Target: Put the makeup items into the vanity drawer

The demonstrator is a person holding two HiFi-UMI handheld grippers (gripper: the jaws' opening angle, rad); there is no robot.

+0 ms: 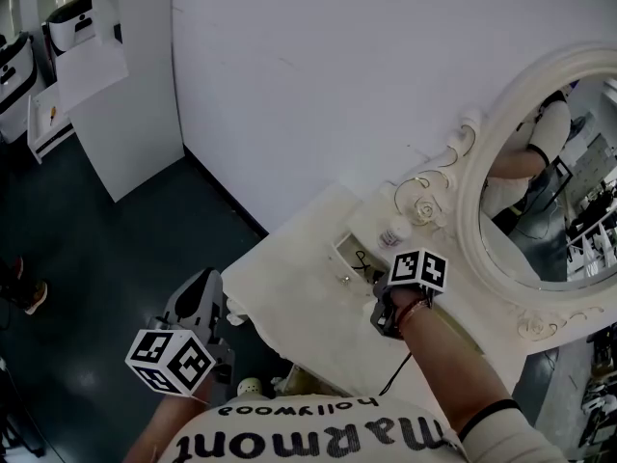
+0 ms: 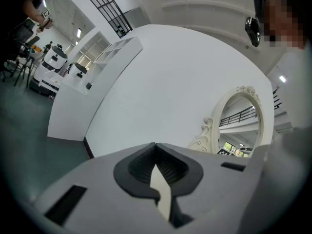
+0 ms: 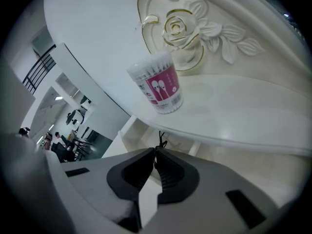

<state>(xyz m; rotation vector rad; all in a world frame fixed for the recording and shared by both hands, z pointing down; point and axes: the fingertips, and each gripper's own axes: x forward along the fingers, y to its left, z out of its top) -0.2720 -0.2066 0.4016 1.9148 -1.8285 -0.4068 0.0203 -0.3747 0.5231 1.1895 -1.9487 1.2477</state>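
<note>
A white vanity table (image 1: 289, 287) stands against the wall with a small drawer (image 1: 339, 251) pulled open in its top. My right gripper (image 1: 374, 280) reaches over that drawer, shut on a thin black wiry item (image 3: 159, 139) that sticks out past its tips (image 3: 155, 150). In the head view the black item (image 1: 362, 258) hangs over the drawer's inside. A clear tub of cotton swabs (image 3: 158, 84) with a pink label stands upright on the tabletop behind the drawer (image 1: 393, 232). My left gripper (image 1: 202, 278) is off the table's left end, shut and empty (image 2: 156, 146), and points at the wall.
An oval mirror (image 1: 540, 181) in a carved white frame with a rose (image 3: 178, 28) rises behind the tabletop. A white cabinet (image 1: 125, 85) stands far left on the dark floor (image 1: 87, 258). A bare white wall (image 1: 318, 75) runs behind the vanity.
</note>
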